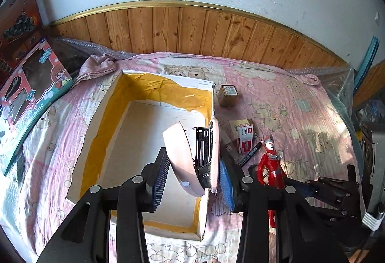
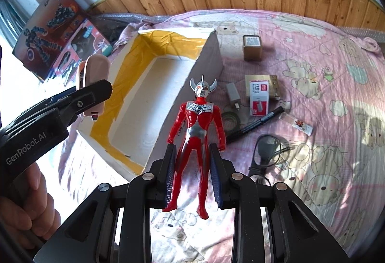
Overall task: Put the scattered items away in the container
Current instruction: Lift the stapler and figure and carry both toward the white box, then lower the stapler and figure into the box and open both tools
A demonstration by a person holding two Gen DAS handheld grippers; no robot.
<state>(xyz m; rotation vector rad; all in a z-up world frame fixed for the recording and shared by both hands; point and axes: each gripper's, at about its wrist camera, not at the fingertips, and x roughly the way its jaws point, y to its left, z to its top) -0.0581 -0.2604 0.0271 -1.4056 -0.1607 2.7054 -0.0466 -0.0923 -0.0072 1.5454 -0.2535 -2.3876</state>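
While the left gripper (image 1: 192, 181) is held above the open box (image 1: 105, 104), its two ribbed fingers are clamped on a pink stapler (image 1: 192, 154). The stapler's arms are splayed apart, exposing the metal magazine between them. It hangs over the right-hand part of the box's interior, just inside the right wall. In the right wrist view the same stapler (image 2: 95, 80) shows beside the box's left wall, with a hand (image 2: 31, 203) gripping the tool handle at the lower left.

The right gripper (image 2: 192, 181) is closed on a red and silver toy figure (image 2: 198, 133). The pads press the figure's thighs from both sides. The figure stands upright, head pointing away from the camera, feet hanging below the pads. It is outside the box, just beside the right wall.

The box (image 2: 168, 70) is white, with yellow tape lining its inner edges. Its floor appears bare, though the gripper hides part of it.

On the pink bedsheet (image 2: 312, 51) to the right of the box lie the remaining items:
- a small brown square tin (image 2: 252, 47), farthest back;
- a staple box (image 2: 258, 100), resting against a tan object;
- a white charger plug (image 2: 233, 96);
- a roll of dark tape (image 2: 231, 120);
- a black marker (image 2: 255, 124), lying diagonally;
- a small clear packet (image 2: 302, 126);
- a pair of dark-framed glasses (image 2: 267, 150), nearest the right gripper.

Two toy cartons (image 2: 60, 39) lean at the far left, off the sheet.
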